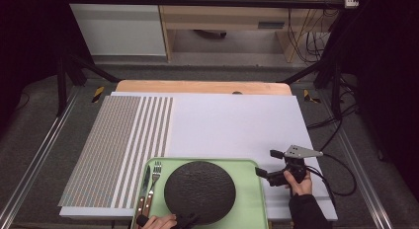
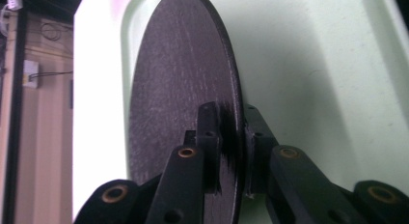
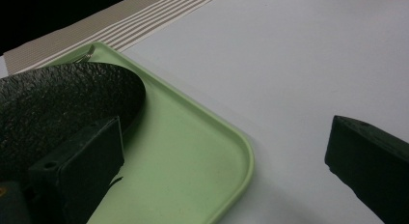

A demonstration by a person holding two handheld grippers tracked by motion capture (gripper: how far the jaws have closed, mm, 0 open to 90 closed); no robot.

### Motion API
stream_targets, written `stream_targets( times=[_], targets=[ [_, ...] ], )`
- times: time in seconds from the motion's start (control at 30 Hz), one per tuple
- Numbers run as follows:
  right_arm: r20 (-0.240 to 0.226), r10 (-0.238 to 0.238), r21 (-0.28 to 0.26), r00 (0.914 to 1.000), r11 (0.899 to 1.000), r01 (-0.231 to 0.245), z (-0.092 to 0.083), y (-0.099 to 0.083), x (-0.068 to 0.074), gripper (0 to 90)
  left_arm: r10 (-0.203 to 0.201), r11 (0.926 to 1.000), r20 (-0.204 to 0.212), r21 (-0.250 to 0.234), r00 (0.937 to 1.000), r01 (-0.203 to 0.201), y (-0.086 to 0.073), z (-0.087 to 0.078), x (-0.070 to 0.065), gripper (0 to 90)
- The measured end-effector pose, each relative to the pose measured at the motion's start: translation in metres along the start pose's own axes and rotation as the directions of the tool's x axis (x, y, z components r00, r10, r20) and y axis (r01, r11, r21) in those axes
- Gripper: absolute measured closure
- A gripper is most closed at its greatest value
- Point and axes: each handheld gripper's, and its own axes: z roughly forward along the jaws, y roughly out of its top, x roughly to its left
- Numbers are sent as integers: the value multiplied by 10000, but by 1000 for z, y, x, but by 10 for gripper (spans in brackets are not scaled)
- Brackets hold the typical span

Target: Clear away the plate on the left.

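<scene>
A round black plate (image 1: 200,189) lies in a light green tray (image 1: 247,199) at the table's near edge. My left gripper (image 1: 190,220) is at the plate's near rim. In the left gripper view, my left gripper (image 2: 230,113) has its jaws on either side of the black plate (image 2: 178,79), one pad against its top face and a thin slit beside the other. My right gripper (image 1: 267,162) hovers open just right of the tray, holding nothing. In the right gripper view, my right gripper (image 3: 222,132) straddles the tray's corner (image 3: 193,175), with the plate (image 3: 62,93) at left.
A fork (image 1: 155,172) and a knife (image 1: 146,179) with wooden handles lie side by side in the tray's left end. A striped placemat (image 1: 118,140) covers the left of the white board (image 1: 232,125). Cables and black frame legs stand beyond the table.
</scene>
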Motion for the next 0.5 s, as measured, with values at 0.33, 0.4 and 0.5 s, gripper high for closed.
stream_targets(
  times=[0.33, 0.4, 0.5],
  targets=[
    [13, -5, 1, 10000, 10000, 5, 0, 0, 0, 7, -484, 9987, 772, -144, 9958, 496, -1, 12, -4, 698],
    [18, -10, 12, 10000, 10000, 10, 0, 0, 0, 7, -602, 9980, 860, -159, 9945, 618, -1, 14, -4, 688],
    [12, -8, -2, 10000, 10000, 8, 0, 0, 0, 7, -720, 9971, 950, -190, 9929, 741, -1, 16, -4, 674]
  ],
)
